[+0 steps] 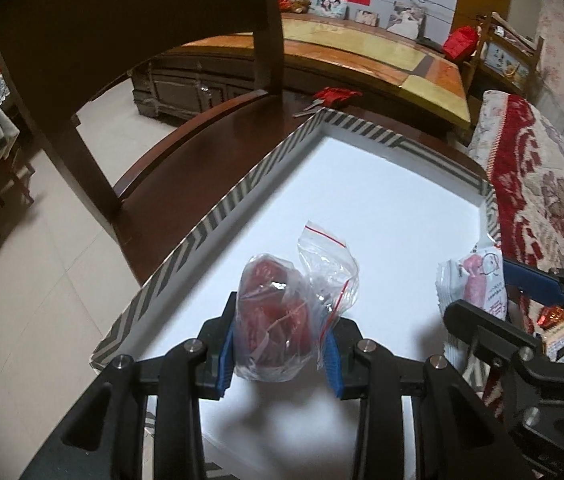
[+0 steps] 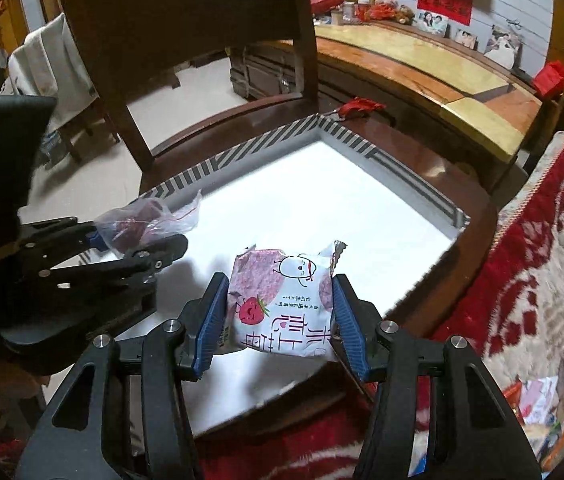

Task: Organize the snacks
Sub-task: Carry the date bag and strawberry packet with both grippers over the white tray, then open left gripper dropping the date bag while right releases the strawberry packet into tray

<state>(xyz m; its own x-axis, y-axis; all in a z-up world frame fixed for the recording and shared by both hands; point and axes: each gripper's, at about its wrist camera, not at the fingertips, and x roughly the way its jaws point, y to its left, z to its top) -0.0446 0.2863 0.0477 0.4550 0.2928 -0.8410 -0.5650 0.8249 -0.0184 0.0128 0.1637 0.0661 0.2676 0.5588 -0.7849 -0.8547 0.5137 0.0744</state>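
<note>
My left gripper point(image 1: 280, 346) is shut on a clear zip bag of red snacks point(image 1: 272, 318), held just above the white floor of a shallow box with a striped rim point(image 1: 218, 216). Seen from the right wrist, that bag point(image 2: 142, 226) sits at the left, over the box's near-left rim, in the left gripper point(image 2: 138, 246). My right gripper point(image 2: 278, 324) is shut on a white and purple snack packet with a strawberry drawing point(image 2: 282, 304), held over the box's near edge. From the left wrist, that packet point(image 1: 478, 280) shows at the right, with the right gripper point(image 1: 494, 292) around it.
The box point(image 2: 362, 144) lies on a dark wooden chair seat point(image 1: 210, 132) whose back and legs rise behind it. A red and cream patterned blanket point(image 2: 542, 272) covers the surface to the right, with several more packets point(image 2: 538, 400) lying on it. A red tassel point(image 2: 362, 105) lies past the far corner.
</note>
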